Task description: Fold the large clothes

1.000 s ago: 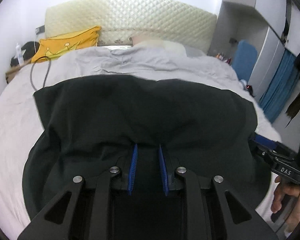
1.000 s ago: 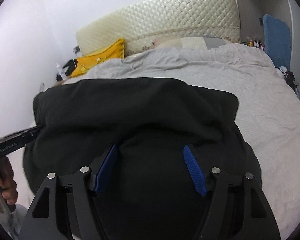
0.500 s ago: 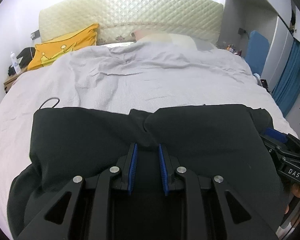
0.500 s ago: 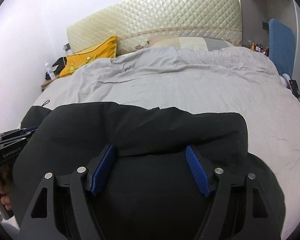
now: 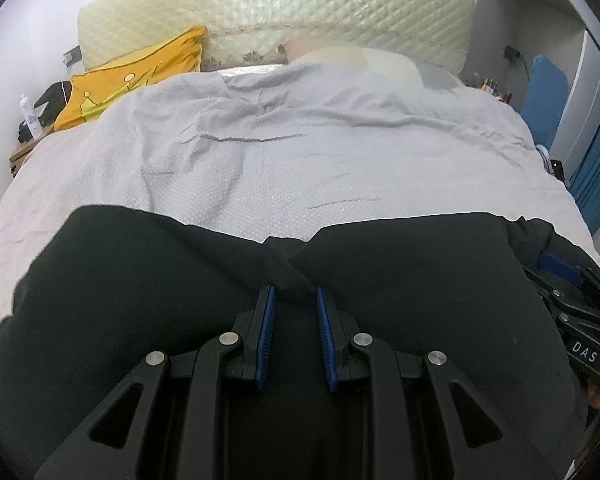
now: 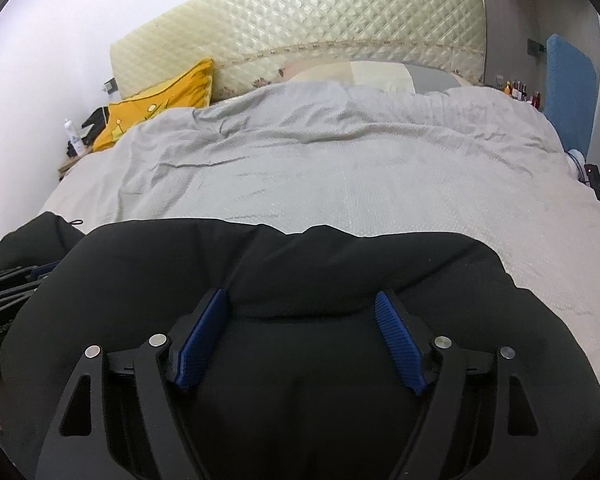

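Note:
A large black garment lies folded at the near end of the bed; it also fills the lower part of the right wrist view. My left gripper is shut on a pinch of the garment's black cloth at its far fold. My right gripper is open, its blue pads wide apart over the garment, with nothing between them gripped. The right gripper also shows at the right edge of the left wrist view, and the left one at the left edge of the right wrist view.
The garment rests on a grey quilt covering the bed. A yellow pillow and a cream quilted headboard stand at the far end. A bedside table with a bottle is far left; blue curtains hang right.
The garment's far edge has been drawn toward me, folding it over and baring much more grey quilt. The left gripper stayed shut on the cloth; the right stayed open.

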A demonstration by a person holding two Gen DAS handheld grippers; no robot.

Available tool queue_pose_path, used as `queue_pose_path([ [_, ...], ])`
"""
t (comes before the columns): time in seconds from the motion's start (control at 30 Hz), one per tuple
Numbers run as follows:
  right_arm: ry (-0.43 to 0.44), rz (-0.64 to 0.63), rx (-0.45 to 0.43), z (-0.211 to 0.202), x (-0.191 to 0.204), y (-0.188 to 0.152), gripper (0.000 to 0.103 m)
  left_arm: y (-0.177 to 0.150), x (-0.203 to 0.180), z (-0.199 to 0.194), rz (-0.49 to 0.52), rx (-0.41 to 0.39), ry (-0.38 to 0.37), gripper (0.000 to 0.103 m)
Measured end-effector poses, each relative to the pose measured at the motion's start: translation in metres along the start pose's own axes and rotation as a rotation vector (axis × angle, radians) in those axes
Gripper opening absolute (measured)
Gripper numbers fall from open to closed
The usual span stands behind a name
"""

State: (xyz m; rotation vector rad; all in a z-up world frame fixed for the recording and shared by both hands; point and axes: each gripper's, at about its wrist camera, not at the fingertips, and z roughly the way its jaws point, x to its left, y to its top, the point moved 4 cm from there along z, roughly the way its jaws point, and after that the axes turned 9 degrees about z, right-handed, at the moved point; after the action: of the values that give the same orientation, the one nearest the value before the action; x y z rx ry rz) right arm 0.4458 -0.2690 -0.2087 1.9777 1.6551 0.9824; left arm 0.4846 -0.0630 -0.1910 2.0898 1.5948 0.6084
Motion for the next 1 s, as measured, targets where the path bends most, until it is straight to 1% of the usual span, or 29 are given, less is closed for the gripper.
queue_pose_path([
  [0.13,0.017,0.006,-0.010,-0.021,-0.006,-0.002,0.076,-0.010,0.008,-0.023,0.015,-0.033,-0.030,0.022],
  [0.2,0.003,-0.020,-0.026,-0.036,-0.010,-0.006,0.076,-0.016,0.016,-0.033,0.010,-0.045,-0.024,0.022],
  [0.27,-0.005,-0.030,-0.037,-0.046,-0.016,-0.008,0.077,-0.023,0.029,-0.046,0.006,-0.063,-0.002,0.022],
  [0.33,-0.020,-0.026,-0.059,-0.057,-0.027,-0.010,0.082,-0.030,0.042,-0.055,0.011,-0.072,0.034,0.022],
  [0.4,-0.040,-0.015,-0.073,-0.064,-0.041,-0.014,0.090,-0.037,0.053,-0.058,0.016,-0.070,0.062,0.022],
  [0.53,-0.024,-0.001,-0.039,-0.057,-0.056,-0.024,0.093,-0.055,0.061,-0.048,0.041,-0.049,0.090,0.023],
  [0.67,-0.026,-0.013,-0.053,-0.047,-0.054,-0.033,0.098,-0.063,0.051,-0.040,0.092,-0.063,0.122,0.023],
  [0.83,-0.043,-0.020,-0.076,-0.034,-0.054,-0.036,0.100,-0.061,0.048,-0.027,0.094,-0.073,0.126,0.022],
  [1.0,-0.029,-0.006,-0.076,-0.021,-0.057,-0.034,0.102,-0.055,0.047,-0.015,0.076,-0.066,0.115,0.022],
])
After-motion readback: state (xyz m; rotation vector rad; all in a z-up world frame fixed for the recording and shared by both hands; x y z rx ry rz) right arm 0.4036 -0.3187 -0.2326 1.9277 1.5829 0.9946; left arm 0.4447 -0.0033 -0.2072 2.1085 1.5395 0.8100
